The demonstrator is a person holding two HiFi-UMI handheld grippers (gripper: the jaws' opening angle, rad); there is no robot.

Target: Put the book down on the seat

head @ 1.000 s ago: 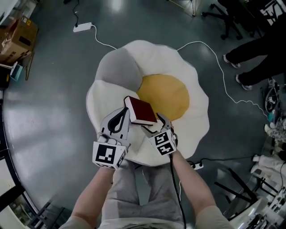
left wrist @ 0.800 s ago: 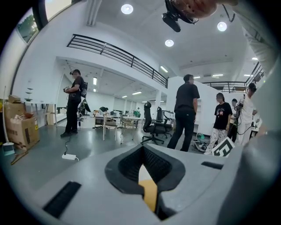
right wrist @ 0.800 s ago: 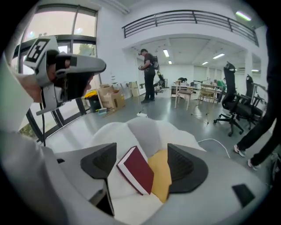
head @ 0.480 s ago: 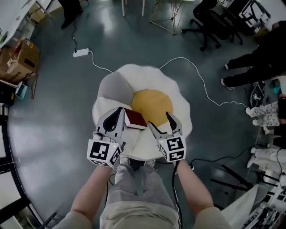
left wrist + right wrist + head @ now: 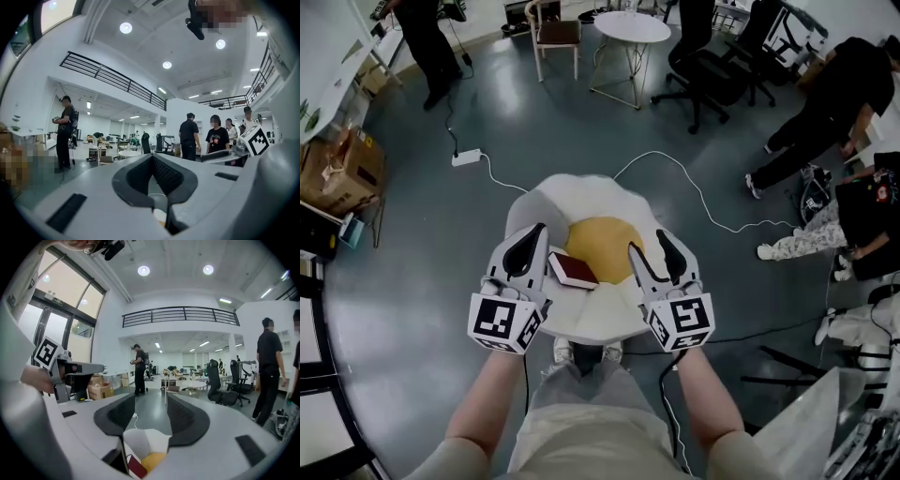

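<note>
The dark red book [image 5: 574,270] lies flat on the egg-shaped seat [image 5: 614,309], across the white rim and the yellow centre [image 5: 605,239]. Neither gripper touches it. My left gripper [image 5: 534,234] hangs just left of the book, and in the left gripper view the left gripper [image 5: 152,157] has its pads meeting at the tips with nothing held. My right gripper [image 5: 654,248] hangs to the book's right. Its jaws are closing with only air between them. Below the right gripper [image 5: 151,404] the book [image 5: 136,467] and the seat [image 5: 145,441] show.
A white cable [image 5: 703,202] curls over the grey floor behind the seat, and a power strip [image 5: 466,157] lies at the left. Farther off stand a round table [image 5: 625,28], office chairs [image 5: 712,75] and cardboard boxes [image 5: 342,169]. People are at the right [image 5: 825,122].
The right gripper has let go of the book, which now rests on the seat. Both grippers have lifted clear and spread apart, and the head view has risen.
</note>
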